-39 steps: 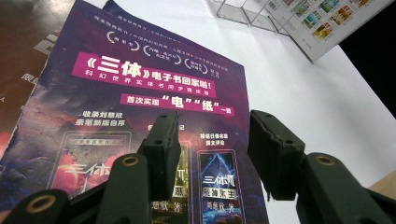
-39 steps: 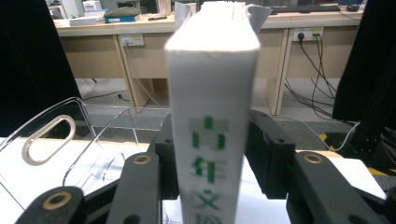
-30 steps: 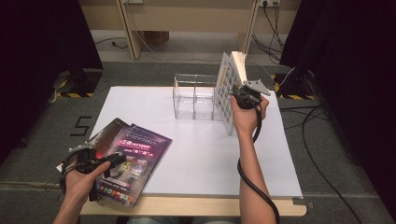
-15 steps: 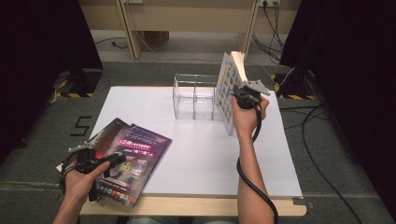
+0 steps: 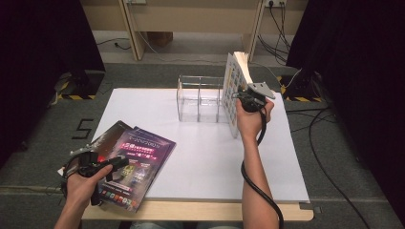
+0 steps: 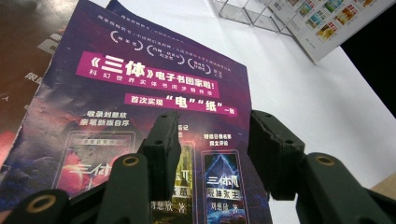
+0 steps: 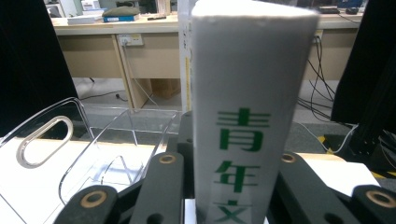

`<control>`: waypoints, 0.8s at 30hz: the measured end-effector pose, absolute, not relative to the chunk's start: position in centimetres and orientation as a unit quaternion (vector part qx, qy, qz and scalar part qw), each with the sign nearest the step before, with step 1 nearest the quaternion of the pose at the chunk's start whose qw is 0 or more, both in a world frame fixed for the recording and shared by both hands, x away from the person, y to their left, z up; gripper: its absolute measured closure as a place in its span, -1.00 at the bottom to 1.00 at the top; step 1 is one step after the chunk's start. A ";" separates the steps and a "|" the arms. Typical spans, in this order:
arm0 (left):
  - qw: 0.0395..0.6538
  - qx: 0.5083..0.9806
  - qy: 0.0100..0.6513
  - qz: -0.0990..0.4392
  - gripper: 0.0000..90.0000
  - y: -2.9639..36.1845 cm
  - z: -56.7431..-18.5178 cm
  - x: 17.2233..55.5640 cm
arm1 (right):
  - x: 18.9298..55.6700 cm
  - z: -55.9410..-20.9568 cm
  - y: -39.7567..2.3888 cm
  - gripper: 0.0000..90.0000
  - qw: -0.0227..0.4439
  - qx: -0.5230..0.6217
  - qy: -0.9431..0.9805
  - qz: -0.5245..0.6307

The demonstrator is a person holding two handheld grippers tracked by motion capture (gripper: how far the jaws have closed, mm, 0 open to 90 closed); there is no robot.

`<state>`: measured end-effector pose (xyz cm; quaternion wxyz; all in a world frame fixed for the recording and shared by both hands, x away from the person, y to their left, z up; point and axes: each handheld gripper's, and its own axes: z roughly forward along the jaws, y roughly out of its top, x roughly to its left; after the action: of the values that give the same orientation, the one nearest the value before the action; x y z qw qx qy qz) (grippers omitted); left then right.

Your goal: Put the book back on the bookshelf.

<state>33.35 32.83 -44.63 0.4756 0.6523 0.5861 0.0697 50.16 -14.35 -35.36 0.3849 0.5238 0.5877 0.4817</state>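
White thick book [image 5: 235,90], held upright at the right end of the clear acrylic organiser [image 5: 200,98], its spine with green characters clamped between the fingers of the right gripper [image 5: 242,100], which have just been closing. Left gripper [image 5: 112,164], fingers apart and empty, over the purple magazine [image 5: 138,164] on the white-covered table [image 5: 215,157].

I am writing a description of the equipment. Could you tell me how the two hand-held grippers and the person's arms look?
Both forearms are bare, with no sleeves in view. The left hand-held gripper is black with red marks on its body. The right hand-held gripper is black, carries a grey three-cornered plate on top, and trails a thick black cable along the forearm. Up close, the black jaws show brass-coloured rivets.
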 end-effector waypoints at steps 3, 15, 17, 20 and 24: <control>0.476 0.652 0.586 0.070 0.18 32.8 -44.6 33.4 | 50.3 -35.3 -14.2 0.66 0.388 0.523 0.583 0.485; 0.476 0.652 0.587 0.070 0.18 33.0 -44.7 33.4 | 51.4 -35.3 -13.7 0.66 0.395 0.529 0.567 0.492; 0.476 0.650 0.588 0.070 0.18 33.1 -44.7 33.4 | 51.6 -35.4 -13.4 0.66 0.395 0.531 0.565 0.493; 0.476 0.650 0.588 0.070 0.18 33.1 -44.7 33.4 | 51.9 -35.5 -13.2 0.66 0.395 0.530 0.566 0.493; 0.475 0.651 0.588 0.070 0.18 33.2 -44.7 33.4 | 52.3 -35.7 -12.9 0.66 0.396 0.532 0.563 0.492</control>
<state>33.38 33.21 -44.71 0.4754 0.6509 0.5877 0.0700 52.26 -12.94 -35.66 0.3965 0.5321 0.5632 0.4924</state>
